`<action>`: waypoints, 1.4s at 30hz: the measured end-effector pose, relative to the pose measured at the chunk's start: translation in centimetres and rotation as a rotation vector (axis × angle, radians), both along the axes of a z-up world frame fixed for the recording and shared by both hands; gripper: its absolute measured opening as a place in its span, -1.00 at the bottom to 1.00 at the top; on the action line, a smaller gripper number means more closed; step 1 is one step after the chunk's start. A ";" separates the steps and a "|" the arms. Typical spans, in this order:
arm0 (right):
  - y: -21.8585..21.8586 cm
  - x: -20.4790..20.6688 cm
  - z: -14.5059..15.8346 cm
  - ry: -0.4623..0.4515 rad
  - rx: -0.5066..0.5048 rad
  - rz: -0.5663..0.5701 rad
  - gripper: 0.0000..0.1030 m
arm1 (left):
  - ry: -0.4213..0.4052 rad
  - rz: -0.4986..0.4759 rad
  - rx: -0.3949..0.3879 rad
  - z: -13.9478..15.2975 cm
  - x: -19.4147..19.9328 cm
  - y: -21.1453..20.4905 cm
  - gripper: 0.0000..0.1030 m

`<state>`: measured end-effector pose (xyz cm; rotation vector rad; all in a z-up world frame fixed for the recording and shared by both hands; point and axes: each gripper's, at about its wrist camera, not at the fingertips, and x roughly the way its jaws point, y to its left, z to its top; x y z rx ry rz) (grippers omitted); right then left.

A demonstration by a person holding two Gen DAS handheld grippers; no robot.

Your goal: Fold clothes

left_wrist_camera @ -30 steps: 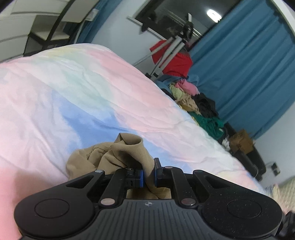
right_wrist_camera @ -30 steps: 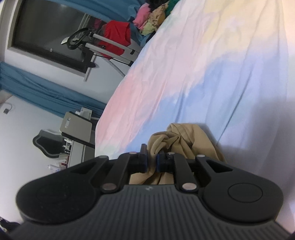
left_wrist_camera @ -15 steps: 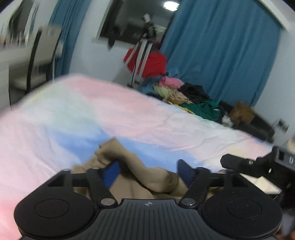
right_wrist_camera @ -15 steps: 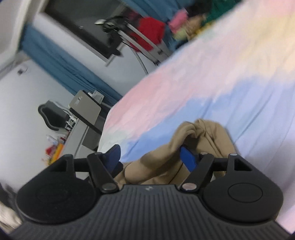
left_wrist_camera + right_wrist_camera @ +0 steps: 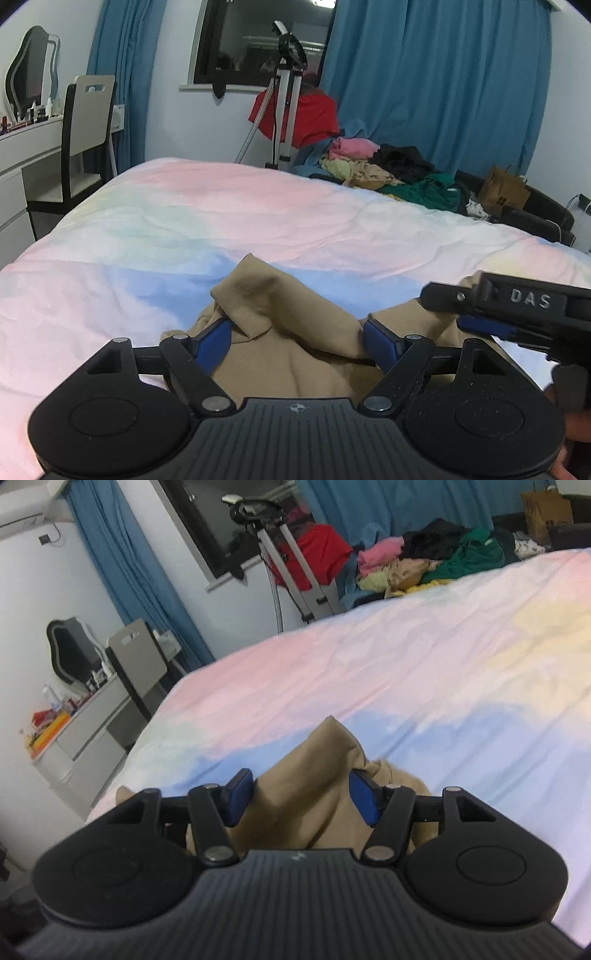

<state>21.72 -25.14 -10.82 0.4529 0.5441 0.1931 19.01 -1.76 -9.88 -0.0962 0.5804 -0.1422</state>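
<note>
Fingers of both grippers now spread wide, released from tan garment, crumpled on bed

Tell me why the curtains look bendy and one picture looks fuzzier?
Left wrist view: the fisheye lens bows the blue curtains near the edges, and a ceiling light glares off the window. Right wrist view: softer, slightly blurred, especially the tan garment and clothes pile.

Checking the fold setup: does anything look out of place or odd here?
The tan garment lies bunched in a crumpled heap on the bed, not spread flat. Both grippers, left and right, are open over it.
</note>
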 end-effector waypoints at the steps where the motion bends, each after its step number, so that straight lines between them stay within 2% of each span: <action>1: -0.1 0.0 0.1 -0.014 0.008 -0.007 0.19 | -0.002 0.001 -0.011 0.1 -0.1 0.1 0.56; 4: -0.7 -0.8 0.9 -0.049 0.042 -0.026 0.19 | -0.018 -0.003 -0.025 1.0 -0.7 0.4 0.56; 7: -1.0 -2.4 2.4 -0.101 0.032 -0.043 0.19 | -0.034 -0.008 -0.009 1.8 -1.9 0.4 0.56; 11: -0.5 -4.8 4.0 -0.084 -0.003 0.017 0.19 | -0.012 -0.023 0.032 1.9 -2.8 0.1 0.56; 16: 2.0 -5.0 2.9 0.013 -0.070 0.131 0.19 | 0.025 -0.056 0.083 1.6 -3.7 -0.3 0.56; 21: 3.7 -3.0 1.3 0.064 -0.142 0.155 0.17 | 0.057 -0.078 0.117 0.7 -3.1 -0.7 0.56; 23: 3.6 -1.8 0.9 0.075 -0.143 0.144 0.02 | 0.065 -0.069 0.119 0.2 -2.2 -0.6 0.56; 27: 2.9 0.8 0.2 0.066 -0.121 0.090 -0.07 | 0.079 -0.043 0.117 -0.5 -1.0 -0.2 0.56; 29: 2.4 1.3 -0.3 0.069 -0.125 0.040 -0.36 | 0.083 -0.042 0.122 -0.8 -0.7 -0.2 0.56; 34: 1.6 0.9 -0.5 0.069 -0.090 0.006 -0.35 | 0.051 -0.038 0.117 -0.4 -1.0 -0.1 0.56; 36: 2.0 0.2 0.0 0.049 -0.115 0.006 -0.31 | 0.039 -0.031 0.108 -0.2 -1.1 0.0 0.56; 39: 2.7 -1.0 0.8 0.025 -0.156 0.036 -0.31 | 0.063 -0.018 0.103 -0.6 -1.0 0.3 0.56; 42: 3.3 -1.9 0.4 0.052 -0.205 0.065 -0.32 | 0.089 -0.023 0.121 -1.3 -0.8 0.2 0.56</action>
